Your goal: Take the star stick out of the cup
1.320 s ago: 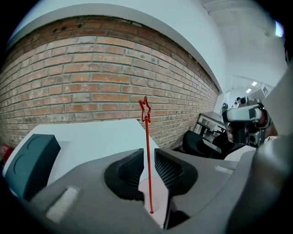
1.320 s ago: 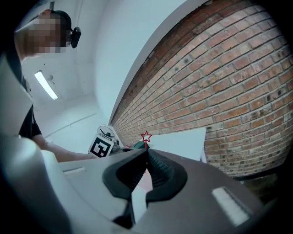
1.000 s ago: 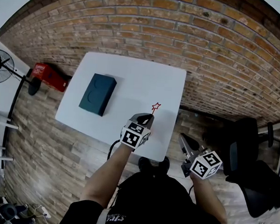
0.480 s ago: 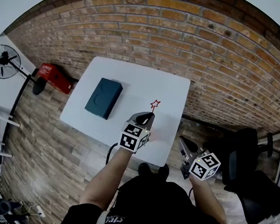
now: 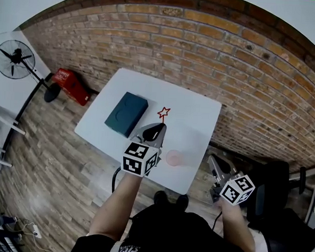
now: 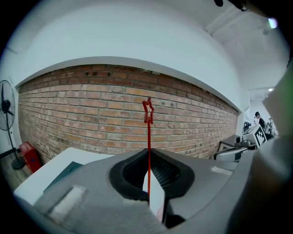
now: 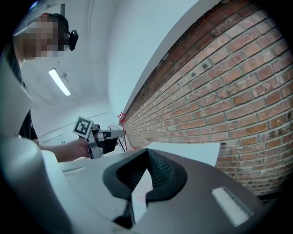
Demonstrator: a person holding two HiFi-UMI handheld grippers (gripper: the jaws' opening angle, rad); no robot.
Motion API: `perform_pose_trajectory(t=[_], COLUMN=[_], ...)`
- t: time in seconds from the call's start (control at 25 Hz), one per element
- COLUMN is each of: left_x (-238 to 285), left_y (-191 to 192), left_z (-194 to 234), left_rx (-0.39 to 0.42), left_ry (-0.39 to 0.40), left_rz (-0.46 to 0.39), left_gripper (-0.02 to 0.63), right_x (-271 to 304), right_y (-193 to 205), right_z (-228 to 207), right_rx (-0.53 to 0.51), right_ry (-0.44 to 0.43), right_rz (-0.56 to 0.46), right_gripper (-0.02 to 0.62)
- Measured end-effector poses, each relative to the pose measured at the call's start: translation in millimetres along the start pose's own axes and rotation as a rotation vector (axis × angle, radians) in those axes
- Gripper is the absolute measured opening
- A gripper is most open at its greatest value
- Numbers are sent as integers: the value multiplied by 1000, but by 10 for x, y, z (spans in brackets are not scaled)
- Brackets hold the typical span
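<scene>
A dark teal box [image 5: 126, 113] is lying flat on the white table [image 5: 196, 106]. The brick wall [image 5: 205, 40] is running behind it. A standing fan [image 5: 14, 59] and a red case [image 5: 70, 85] are sitting on the wood floor [image 5: 48, 164] nearby, and a black office chair [image 5: 280, 210] is parked on the other side.

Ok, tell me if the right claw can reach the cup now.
Probably yes: nothing stands between the right claw and the cup; the left claw holds the star stick clear of it.

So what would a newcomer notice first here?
The red star stick, pinched upright in the left hand-held gripper, against the brick wall. In the head view a pink cup stands on the white table just right of that gripper, with a dark box further left.
</scene>
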State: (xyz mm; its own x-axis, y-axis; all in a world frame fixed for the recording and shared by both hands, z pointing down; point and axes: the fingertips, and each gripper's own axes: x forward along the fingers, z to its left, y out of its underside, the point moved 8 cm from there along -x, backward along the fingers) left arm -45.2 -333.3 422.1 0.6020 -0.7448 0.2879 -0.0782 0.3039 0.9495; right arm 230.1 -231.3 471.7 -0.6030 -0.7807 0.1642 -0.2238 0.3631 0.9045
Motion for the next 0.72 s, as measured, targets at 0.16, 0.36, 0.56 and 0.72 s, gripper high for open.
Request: perform_pose_trajectory(t=[0.16,0.36,0.56,0.72], left_x=[-332,-686,-781,-766], left_y=[-61,-13,56,102], left_z=[213,414,496,463], left_rx=[11,-37,-30,-32], left_ry=[-91,-206,-271,-277], left_rz=[-37,-69,-72,-72], left_gripper=[15,14,14,14], right_x=[9,4,60,84], right_y=[-246,-491,-656,-719], right_z=[45,14,81,130], right_rx=[-58,-105,-227,-276], right_ry=[-11,-13,5,16], right_rz=[-40,-106,-122,-128], right_gripper=[-2,-3,-3,-5])
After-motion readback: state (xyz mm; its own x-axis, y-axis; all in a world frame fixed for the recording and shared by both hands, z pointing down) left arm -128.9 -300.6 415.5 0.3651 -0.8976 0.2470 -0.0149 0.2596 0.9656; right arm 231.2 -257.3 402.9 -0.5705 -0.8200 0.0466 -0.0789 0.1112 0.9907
